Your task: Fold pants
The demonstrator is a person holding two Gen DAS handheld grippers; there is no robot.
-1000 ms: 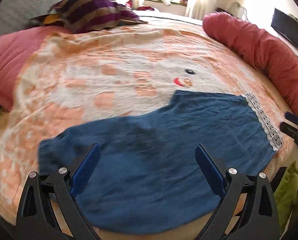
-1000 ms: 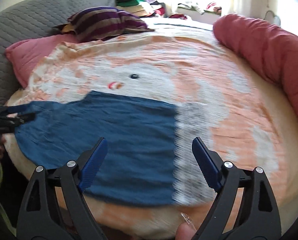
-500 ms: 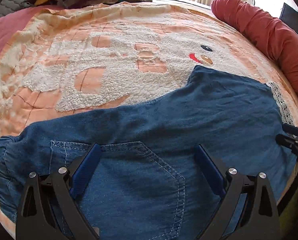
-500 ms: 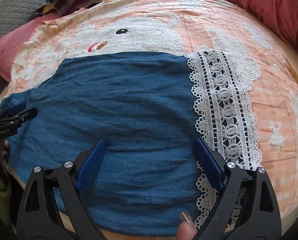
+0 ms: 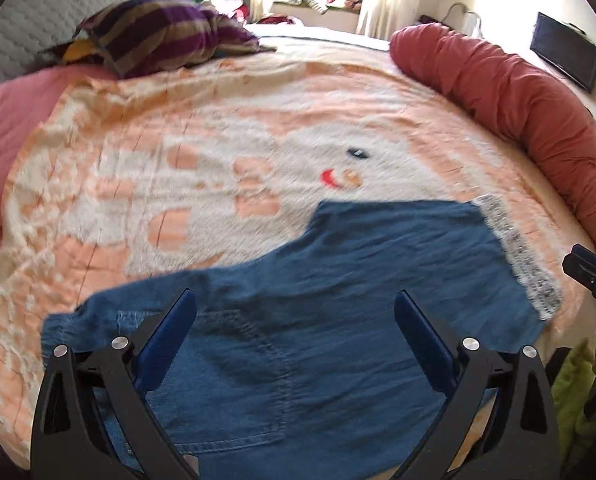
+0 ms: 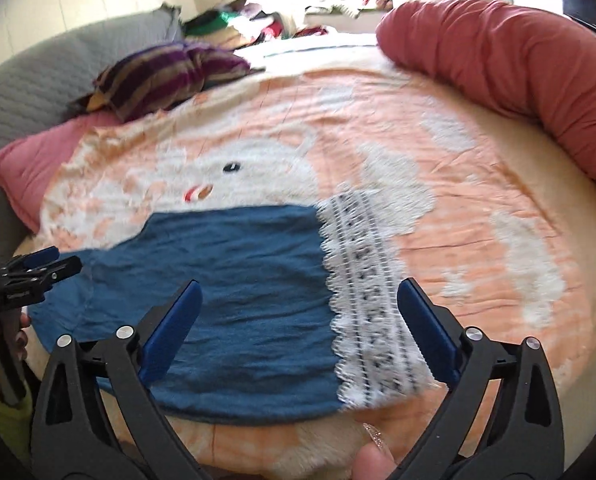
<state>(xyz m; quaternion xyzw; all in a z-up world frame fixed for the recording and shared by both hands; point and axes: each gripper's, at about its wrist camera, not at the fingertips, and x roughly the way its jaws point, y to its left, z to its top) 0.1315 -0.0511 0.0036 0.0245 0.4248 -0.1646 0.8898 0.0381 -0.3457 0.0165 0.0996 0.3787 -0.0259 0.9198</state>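
Note:
Blue denim pants [image 5: 337, 300] lie flat on the near part of the bed, waistband at the left with a back pocket [image 5: 234, 376] showing, and a white lace hem [image 5: 517, 256] at the right. In the right wrist view the pants [image 6: 234, 292] end in the lace hem [image 6: 365, 300]. My left gripper [image 5: 296, 332] is open and empty above the pocket end. My right gripper [image 6: 298, 320] is open and empty above the hem end. Each gripper shows at the edge of the other's view: the right gripper [image 5: 589, 276] and the left gripper [image 6: 34, 272].
The bed carries an orange and white fleece blanket [image 5: 218, 160] with an animal face. A red rolled duvet [image 5: 517, 96] lies along the right side, a striped pillow [image 5: 166, 32] and pink pillow [image 5: 10, 120] at the back left. Something green [image 5: 573, 392] hangs off the near edge.
Both grippers have pulled up and back from the pants, so more of the bed shows. The pants lie in the same place. Both grippers stay open.

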